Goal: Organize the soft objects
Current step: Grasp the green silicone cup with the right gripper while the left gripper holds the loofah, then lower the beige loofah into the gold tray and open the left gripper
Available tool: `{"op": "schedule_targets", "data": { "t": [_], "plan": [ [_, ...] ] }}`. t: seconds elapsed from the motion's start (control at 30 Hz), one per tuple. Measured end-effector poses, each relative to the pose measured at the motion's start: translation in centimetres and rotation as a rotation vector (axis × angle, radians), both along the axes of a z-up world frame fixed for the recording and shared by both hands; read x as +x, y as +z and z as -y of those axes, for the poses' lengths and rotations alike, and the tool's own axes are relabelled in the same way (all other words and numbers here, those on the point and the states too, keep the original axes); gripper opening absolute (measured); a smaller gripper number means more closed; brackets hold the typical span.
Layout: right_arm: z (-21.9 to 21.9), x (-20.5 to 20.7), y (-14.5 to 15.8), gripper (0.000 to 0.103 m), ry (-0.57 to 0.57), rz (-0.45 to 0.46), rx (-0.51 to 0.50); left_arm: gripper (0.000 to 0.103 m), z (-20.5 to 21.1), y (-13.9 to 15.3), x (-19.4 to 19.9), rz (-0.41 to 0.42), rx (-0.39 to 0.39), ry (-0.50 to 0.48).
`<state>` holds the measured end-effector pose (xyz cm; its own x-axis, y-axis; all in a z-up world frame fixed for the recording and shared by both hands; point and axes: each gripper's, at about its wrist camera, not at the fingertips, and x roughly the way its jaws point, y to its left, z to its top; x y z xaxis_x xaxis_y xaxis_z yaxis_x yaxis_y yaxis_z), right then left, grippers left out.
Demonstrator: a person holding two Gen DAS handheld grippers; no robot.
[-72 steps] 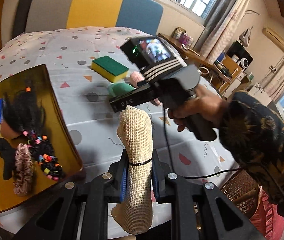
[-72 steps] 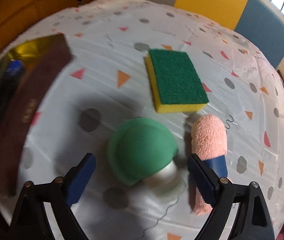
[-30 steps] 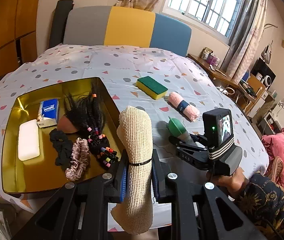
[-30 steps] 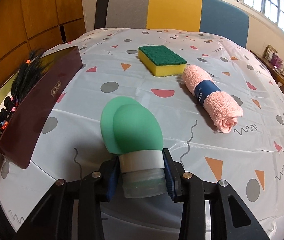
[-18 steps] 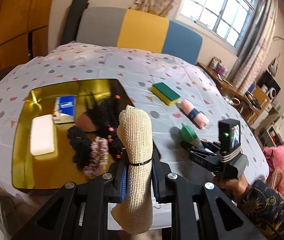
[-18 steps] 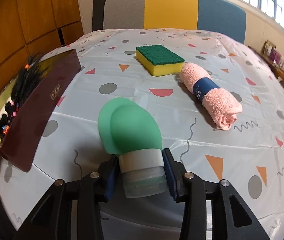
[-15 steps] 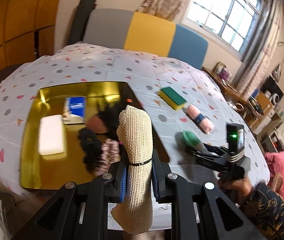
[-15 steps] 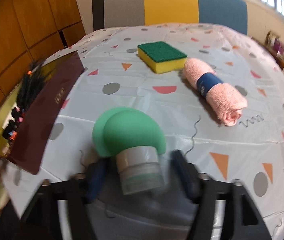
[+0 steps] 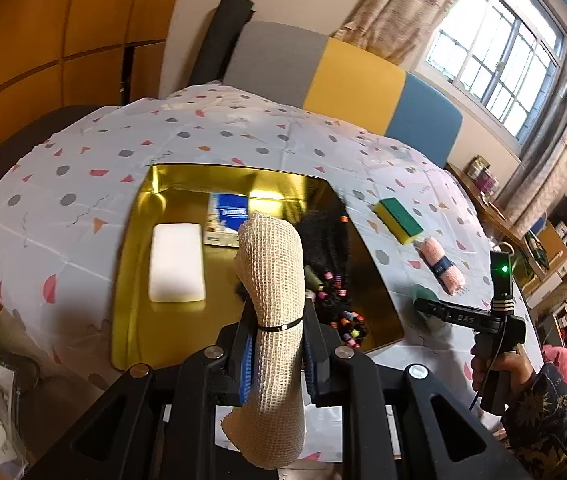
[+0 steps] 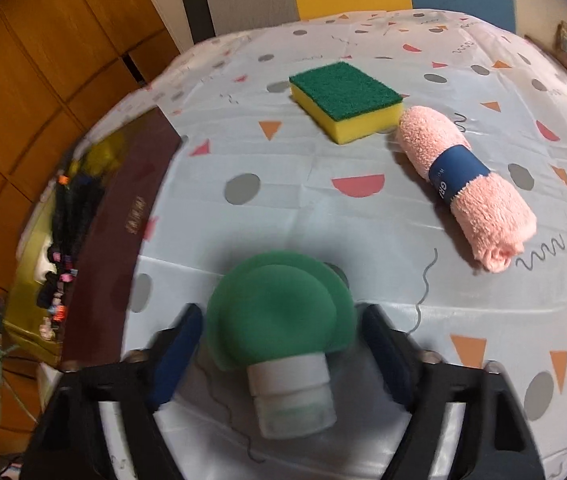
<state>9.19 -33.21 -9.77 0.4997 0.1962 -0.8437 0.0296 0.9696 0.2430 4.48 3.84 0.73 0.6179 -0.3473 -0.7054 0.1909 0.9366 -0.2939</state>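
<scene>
My left gripper (image 9: 277, 354) is shut on a beige mesh cloth roll (image 9: 271, 300) and holds it upright above the near edge of the gold tray (image 9: 135, 240). My right gripper (image 10: 281, 344) is open, its jaws wide on either side of a green squeeze bottle with a white cap (image 10: 279, 320) that lies on the tablecloth. In the left wrist view the right gripper (image 9: 427, 306) is at the right, by the tray's corner. A green-and-yellow sponge (image 10: 343, 100) and a rolled pink towel (image 10: 463, 184) lie beyond the bottle.
The tray holds a white bar (image 9: 176, 262), a blue tissue pack (image 9: 225, 220), a black beaded wig (image 9: 327, 256) and hair ties. The tray's dark outer wall (image 10: 123, 232) is left of the bottle. A striped headboard (image 9: 323, 72) stands behind the table.
My right gripper has opened and let go of the green bottle, which now lies on the table. My left gripper has risen and swung left over the tray with the cloth roll.
</scene>
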Motion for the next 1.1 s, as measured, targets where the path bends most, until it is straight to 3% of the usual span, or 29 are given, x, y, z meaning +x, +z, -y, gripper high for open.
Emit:
{"op": "schedule_targets", "data": {
  "t": [0.07,0.17,0.4,0.53,0.77,0.93,1.1],
  "plan": [
    [-0.9,0.0,-0.3,0.056,0.012,0.012,-0.087,0.019,-0.7,-0.1,0.1,-0.003,-0.003,0.02],
    [-2.1,-0.5,-0.4,0.053,0.03,0.036,-0.167,0.019,-1.8,-0.5,0.5,-0.015,-0.003,0.05],
    [-2.5,-0.7,-0.5,0.052,0.027,0.048,-0.2,0.019,-2.6,-3.1,3.0,-0.134,-0.055,0.058],
    [-2.5,-0.8,-0.6,0.052,0.022,0.062,-0.196,0.019,-1.4,-4.0,5.2,-0.16,-0.06,0.036],
    [-2.5,-1.0,-0.6,0.052,0.014,0.07,-0.193,0.019,0.6,-6.0,10.5,-0.201,0.006,0.03],
    [-2.4,-1.2,-0.6,0.052,0.009,0.075,-0.185,0.034,1.2,-7.9,12.7,-0.275,0.043,0.015],
    [-2.5,-1.1,-0.7,0.053,0.009,0.075,-0.19,0.043,1.1,-7.6,11.8,-0.245,0.081,0.032]
  ]
}}
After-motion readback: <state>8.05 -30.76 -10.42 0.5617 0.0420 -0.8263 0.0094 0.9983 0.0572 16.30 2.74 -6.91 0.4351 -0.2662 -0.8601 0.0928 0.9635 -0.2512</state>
